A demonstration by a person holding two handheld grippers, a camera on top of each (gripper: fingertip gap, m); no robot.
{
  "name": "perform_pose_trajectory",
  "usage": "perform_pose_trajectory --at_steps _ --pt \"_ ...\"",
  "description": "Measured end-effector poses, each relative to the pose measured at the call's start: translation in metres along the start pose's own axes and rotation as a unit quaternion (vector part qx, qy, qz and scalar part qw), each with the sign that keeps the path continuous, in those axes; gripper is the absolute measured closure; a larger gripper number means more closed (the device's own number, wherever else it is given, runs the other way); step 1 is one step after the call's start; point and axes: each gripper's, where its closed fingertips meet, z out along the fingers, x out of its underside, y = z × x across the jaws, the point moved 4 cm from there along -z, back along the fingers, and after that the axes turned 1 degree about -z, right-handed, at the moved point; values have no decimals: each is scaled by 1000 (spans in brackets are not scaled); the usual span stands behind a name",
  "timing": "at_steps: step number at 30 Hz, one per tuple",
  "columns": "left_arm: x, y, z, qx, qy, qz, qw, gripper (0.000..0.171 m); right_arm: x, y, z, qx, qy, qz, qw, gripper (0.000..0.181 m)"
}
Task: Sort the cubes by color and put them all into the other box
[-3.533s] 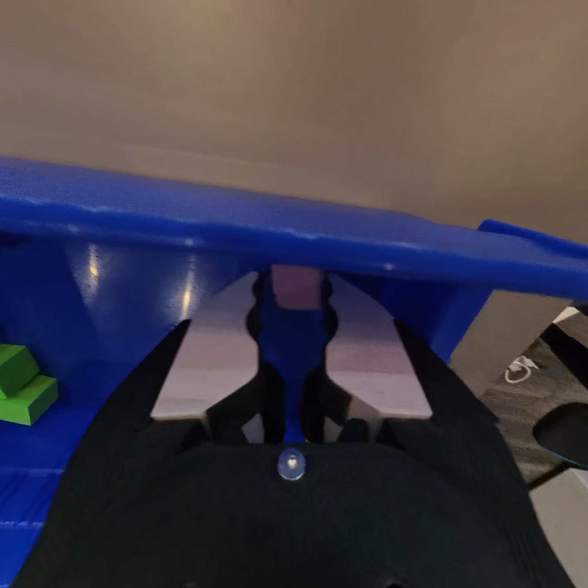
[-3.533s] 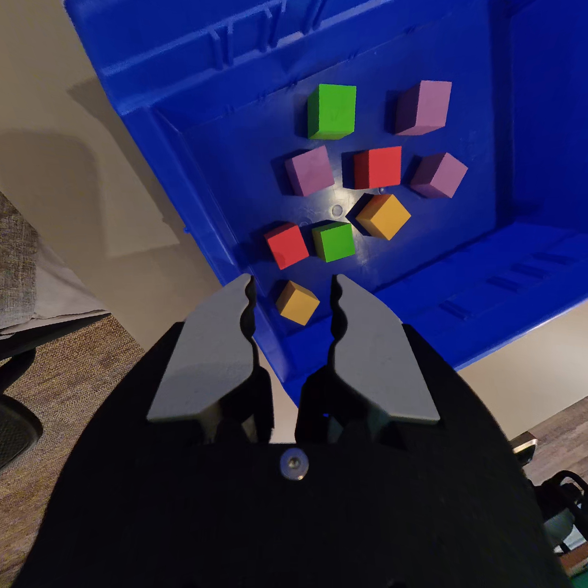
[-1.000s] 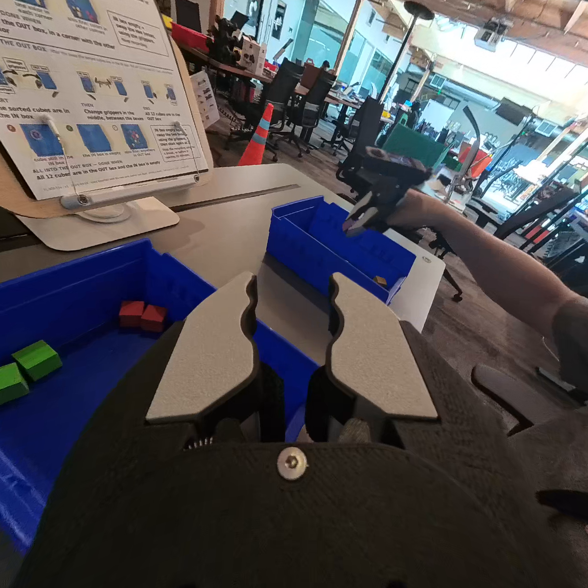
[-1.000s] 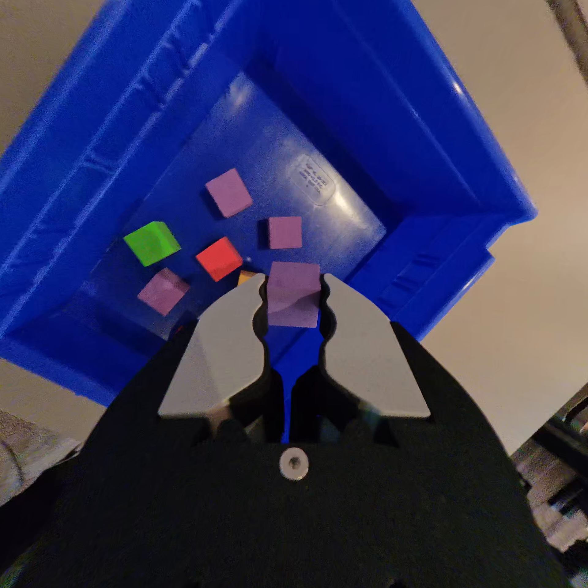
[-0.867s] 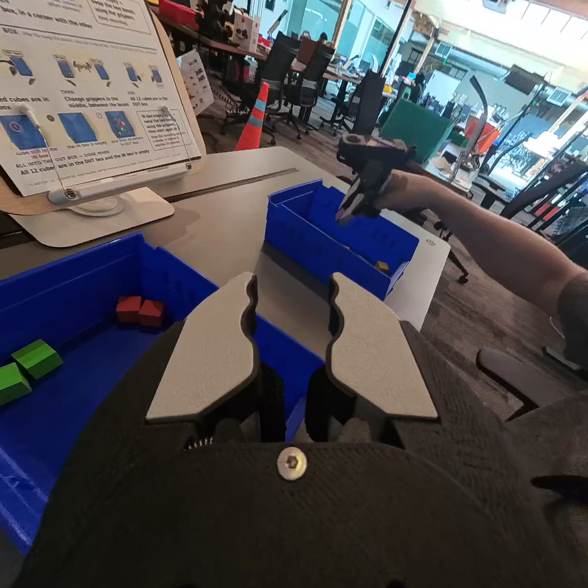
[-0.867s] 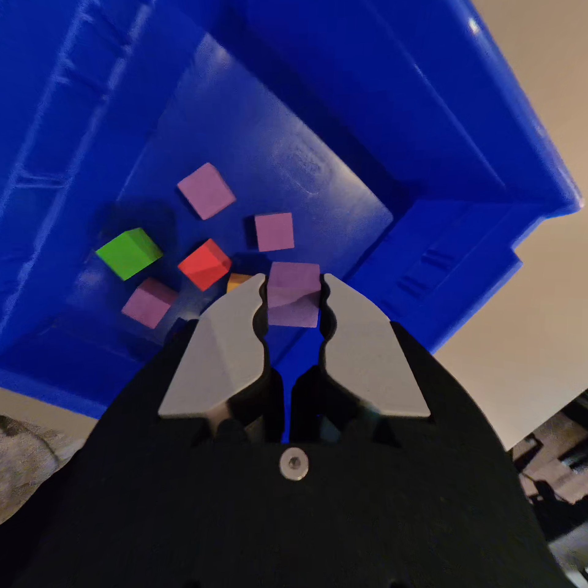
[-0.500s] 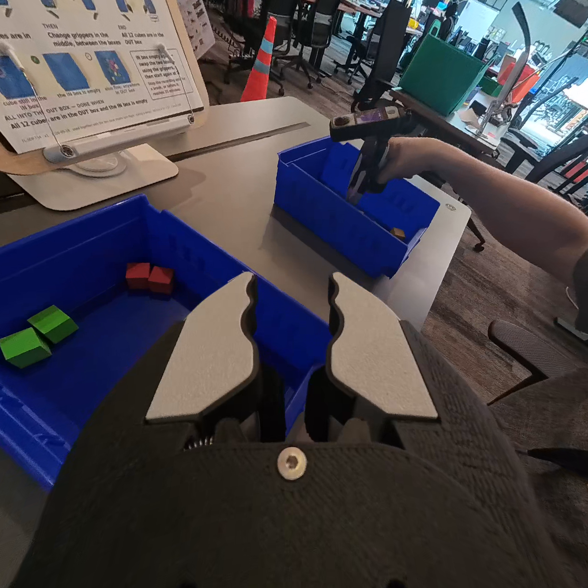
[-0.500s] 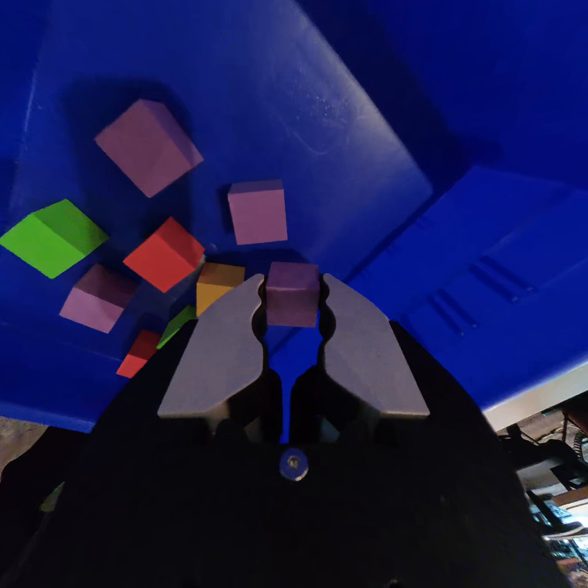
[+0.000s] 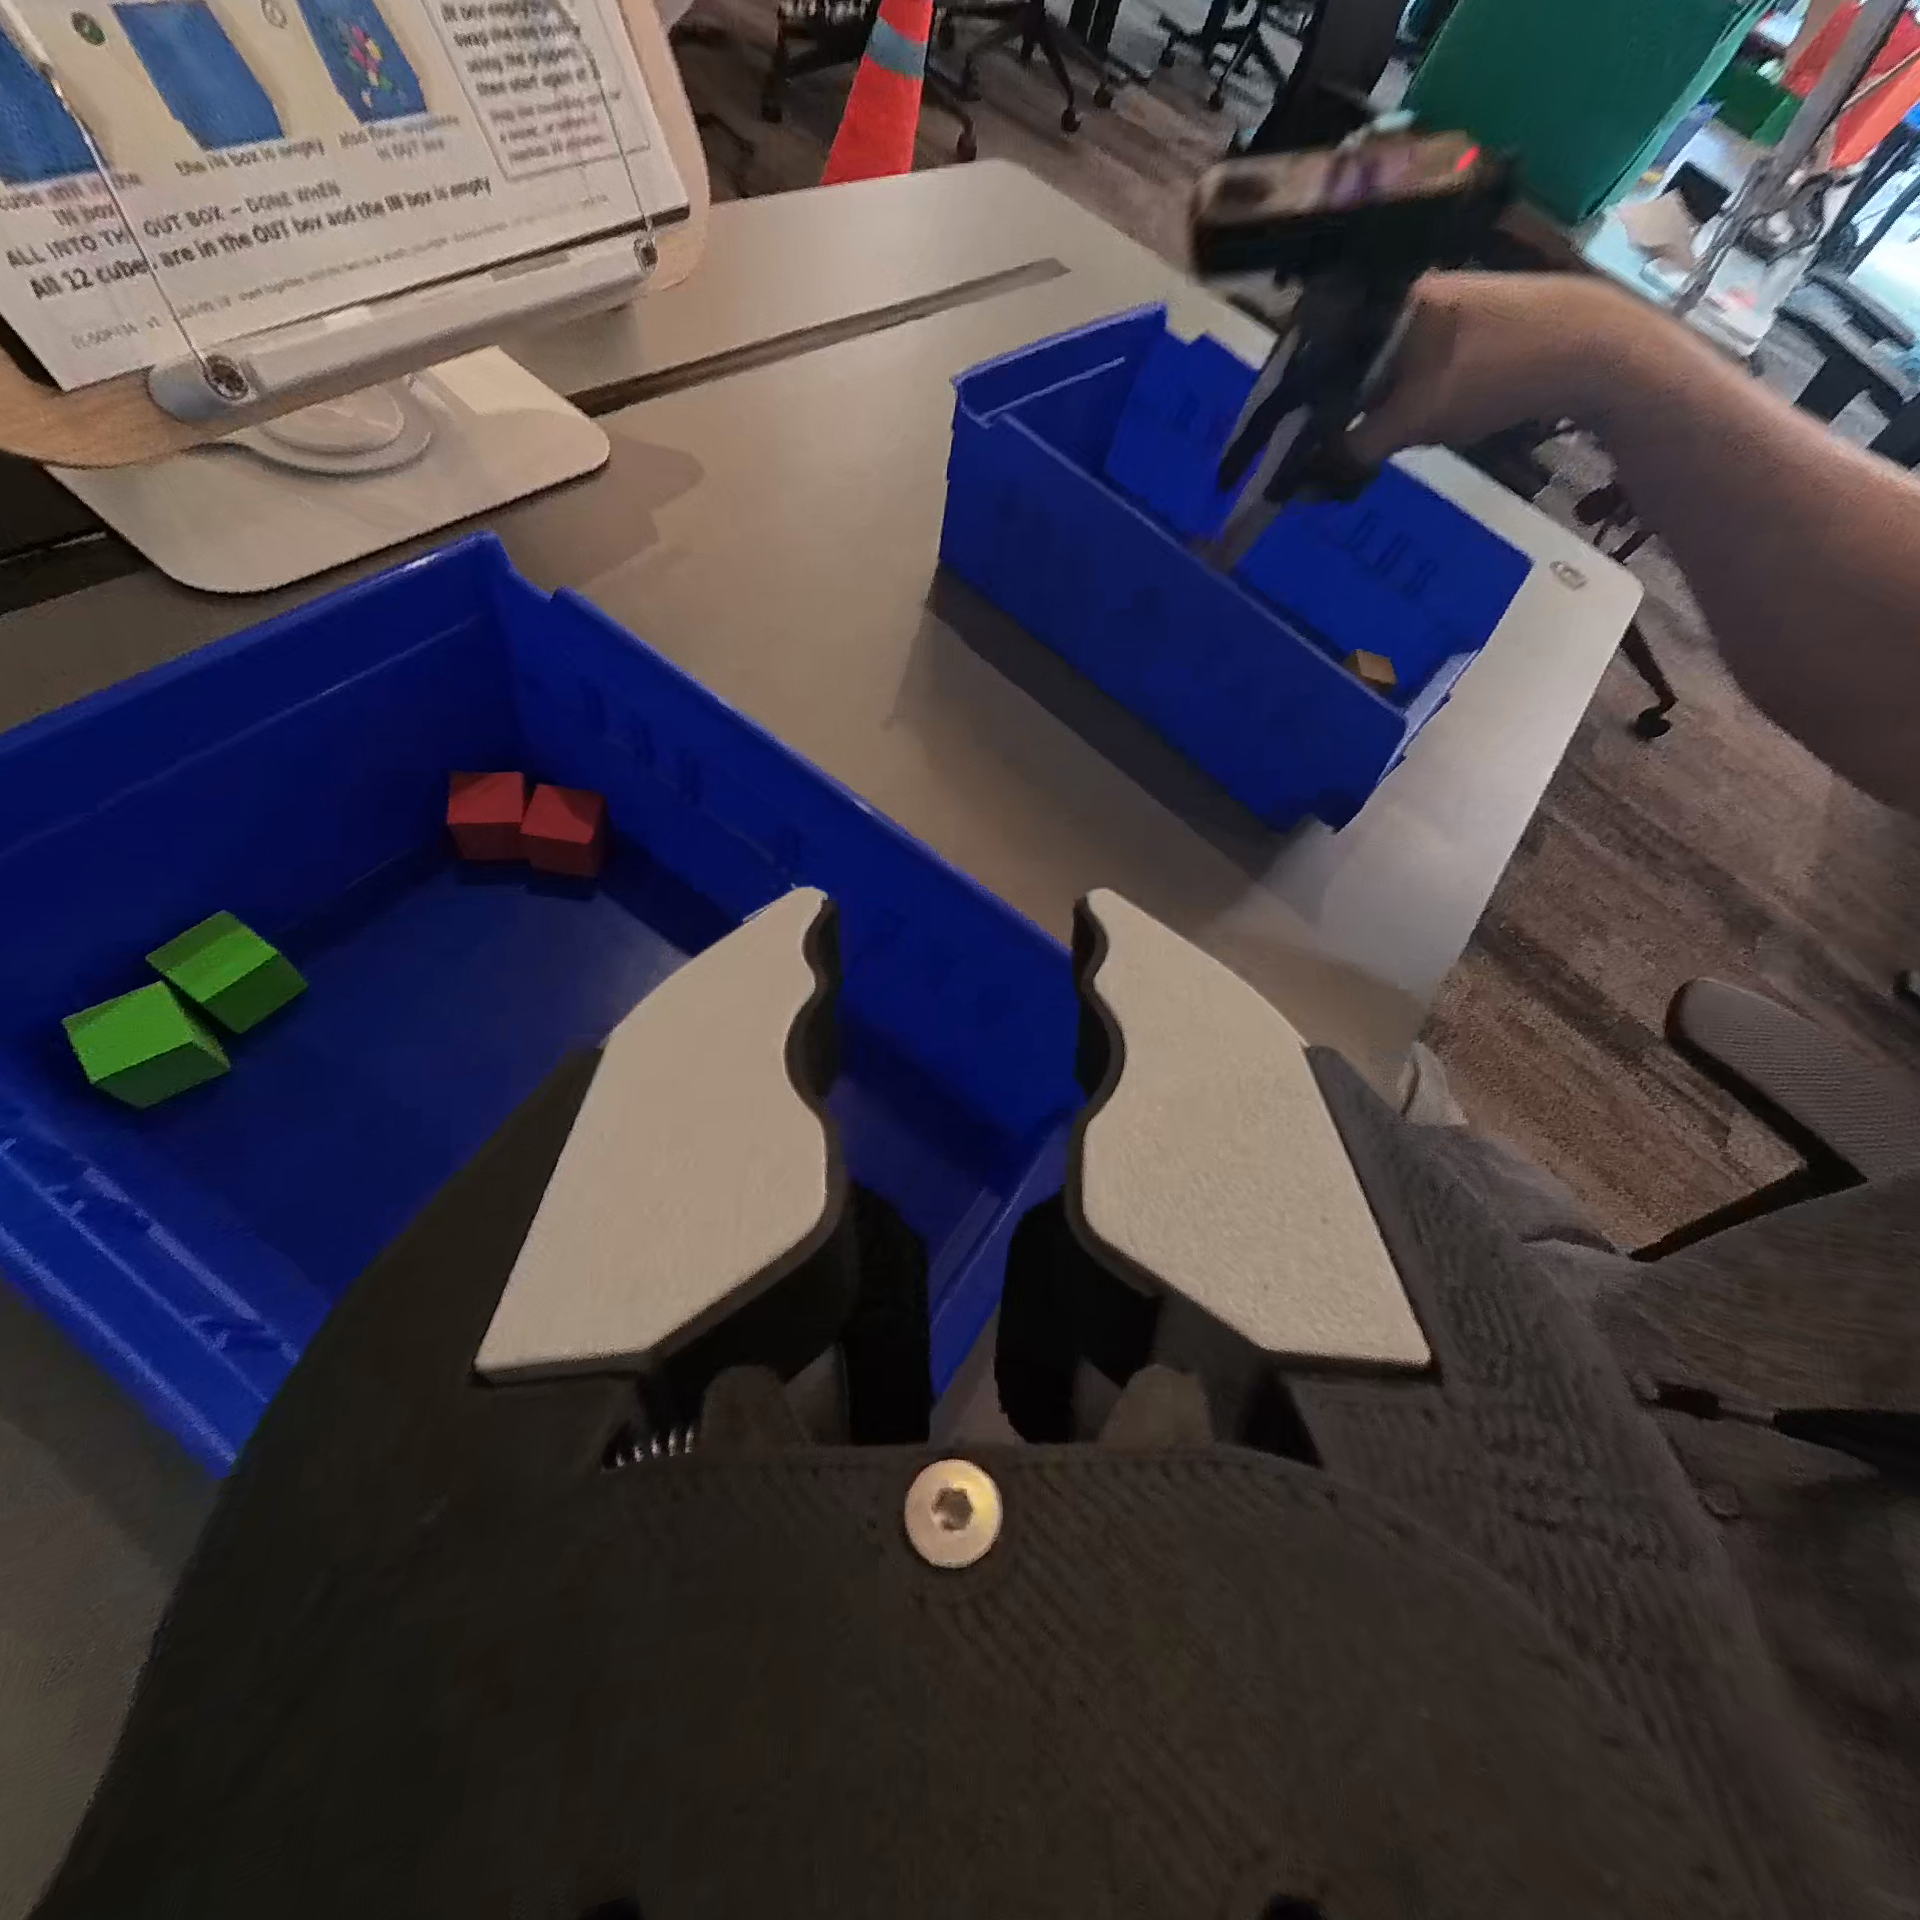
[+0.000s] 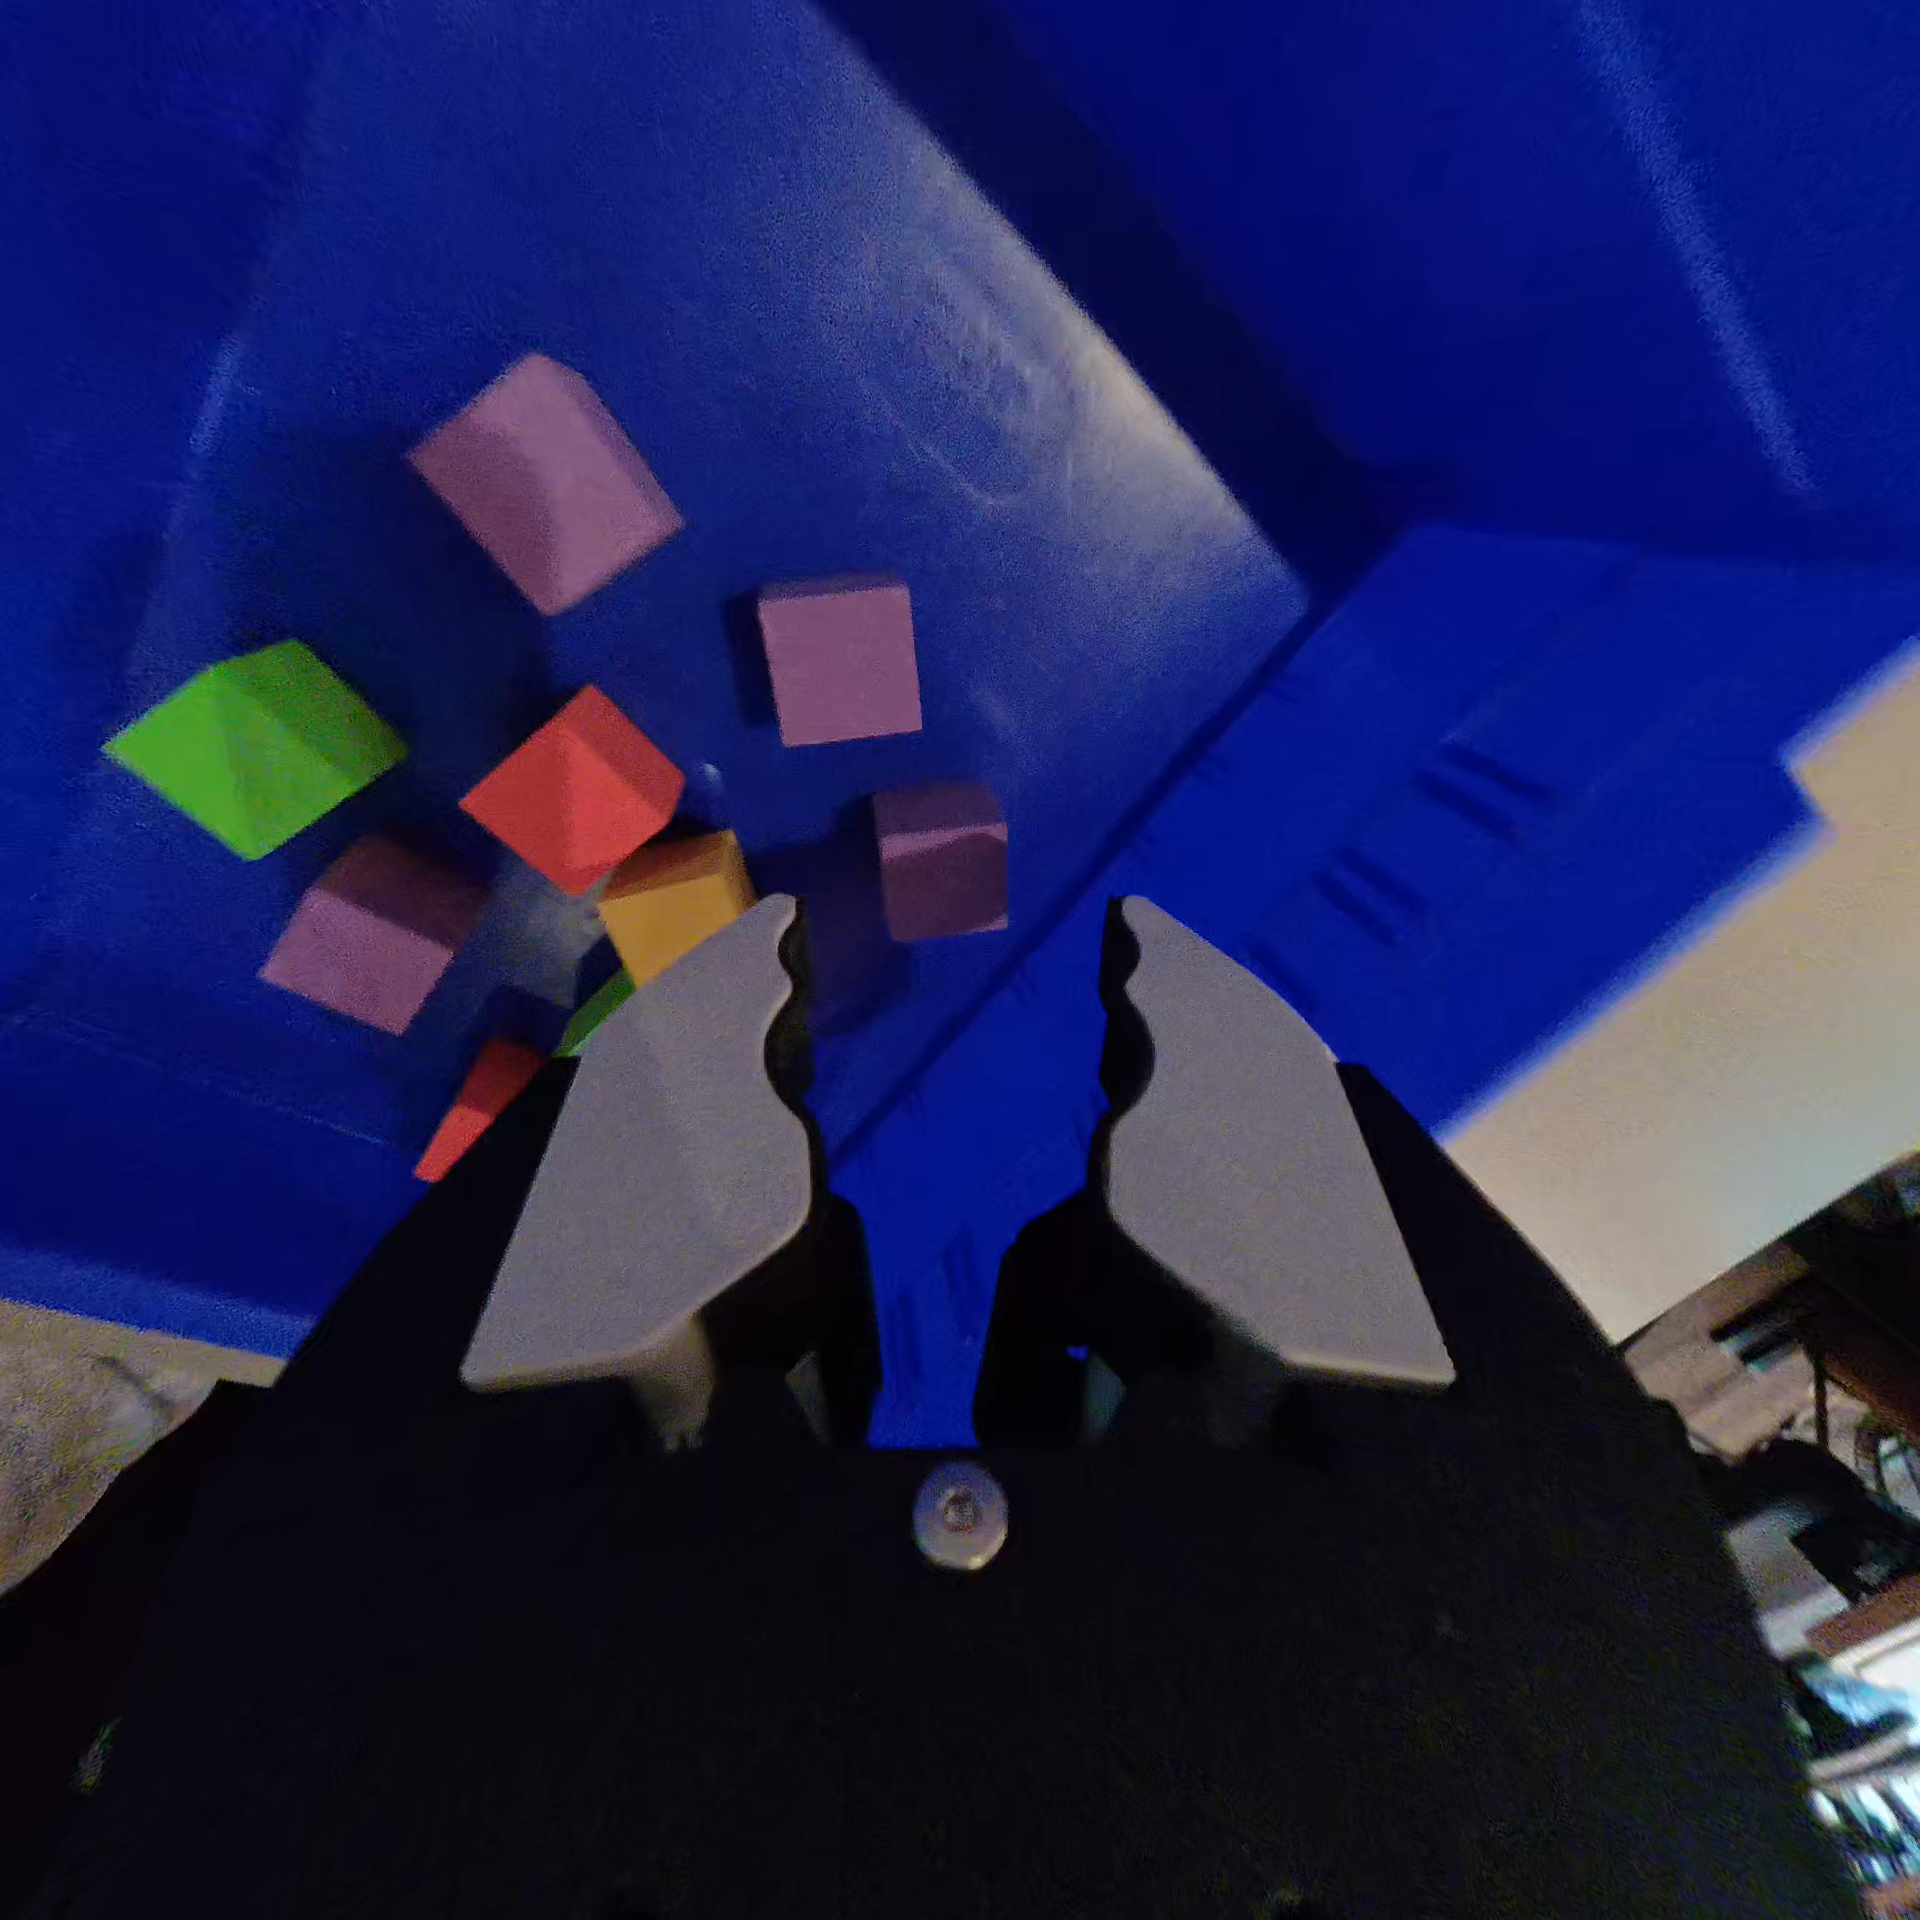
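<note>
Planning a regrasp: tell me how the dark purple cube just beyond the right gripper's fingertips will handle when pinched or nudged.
The dark purple cube has flat faces, so it will probably slide, not roll. Its matte, foam-like look suggests it is light and slightly soft. The right gripper is open wider than the cube, so pinching looks feasible.

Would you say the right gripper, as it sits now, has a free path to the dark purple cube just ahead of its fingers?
Probably yes: the right gripper is open inside the blue bin, and the dark purple cube lies just beyond its fingers, with nothing between them. The orange cube sits off to one side.
</note>
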Motion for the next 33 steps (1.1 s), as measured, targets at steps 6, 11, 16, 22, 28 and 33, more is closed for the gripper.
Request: perform_pose_trajectory --at_steps 6,11,16,22,28,33 --pt "6 1 10 -11 30 4 999 127 3 34 -64 47 -178 2 983 134" --pt "7 7 22 -58 60 36 996 128 17 67 -82 66 -263 -7 962 135" --pt "3 52 49 -159 117 96 976 123 26 79 -78 50 -324 7 945 137" --pt "13 95 100 -153 164 18 974 116 28 76 -70 38 -341 16 939 139" --pt "20 102 138 -124 185 122 967 116 33 72 -70 39 -356 14 933 140" --pt "29 114 154 -132 249 226 932 120 35 68 -72 39 -361 18 932 140"
